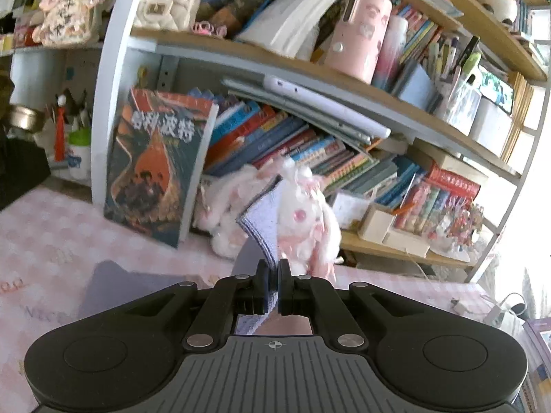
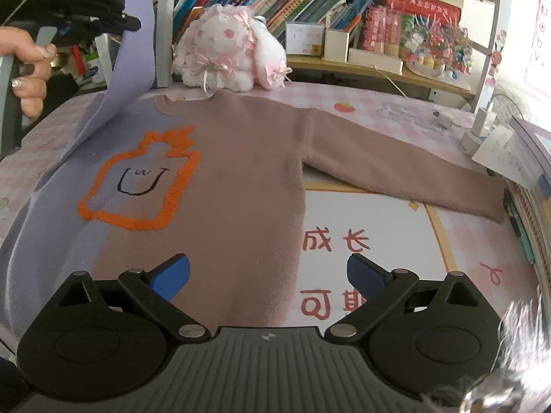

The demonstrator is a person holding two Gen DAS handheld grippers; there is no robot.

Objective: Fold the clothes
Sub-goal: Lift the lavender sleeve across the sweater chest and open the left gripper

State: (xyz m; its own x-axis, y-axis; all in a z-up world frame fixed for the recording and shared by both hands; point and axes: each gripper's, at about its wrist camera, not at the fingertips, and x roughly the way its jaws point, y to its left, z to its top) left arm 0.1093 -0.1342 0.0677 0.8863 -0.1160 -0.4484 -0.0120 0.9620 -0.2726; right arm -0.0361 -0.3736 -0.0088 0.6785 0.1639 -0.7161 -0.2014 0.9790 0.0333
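Observation:
A lilac sweater [image 2: 237, 179] with an orange cat outline [image 2: 137, 186] lies flat on the pink checked table. Its right sleeve [image 2: 406, 168] stretches out to the right. My left gripper [image 1: 272, 275] is shut on the cuff of the left sleeve [image 1: 261, 227] and holds it raised above the table. The left gripper also shows in the right wrist view [image 2: 131, 22] at upper left, with the sleeve [image 2: 127, 69] hanging from it. My right gripper [image 2: 268, 275] is open and empty, hovering over the sweater's lower hem.
A white and pink plush rabbit [image 2: 227, 51] sits at the table's back edge, just behind the collar. A bookshelf [image 1: 310, 79] full of books stands behind. A white charger and cable [image 2: 482, 127] lie at the right, by stacked books [image 2: 530, 206].

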